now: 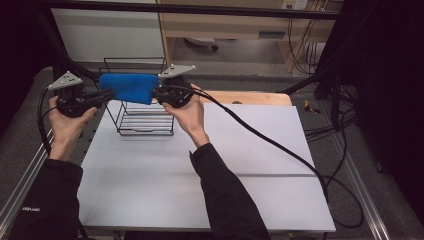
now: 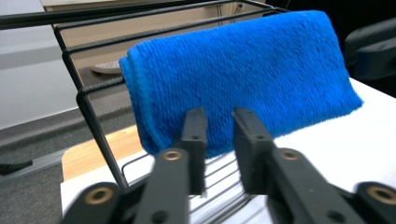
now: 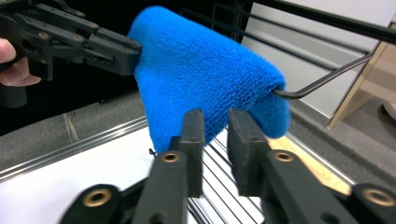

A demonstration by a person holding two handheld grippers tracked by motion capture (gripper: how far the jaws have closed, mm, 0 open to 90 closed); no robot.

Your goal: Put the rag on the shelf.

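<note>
A folded blue towel (image 1: 129, 88) hangs over the top rail of a black wire rack (image 1: 145, 122) at the far left of the white worktop (image 1: 210, 170). The draping looks done; what seems left is drawing both hands away. The left gripper (image 2: 219, 133) sits just off the towel's left end and the right gripper (image 3: 215, 135) off its right end. Both sets of jaws stand slightly apart with nothing pinched between them, their tips just in front of the cloth. A thick black cable (image 1: 270, 142) trails across the worktop to the right, and the rack's thin wires lie close under both sets of jaws.
</note>
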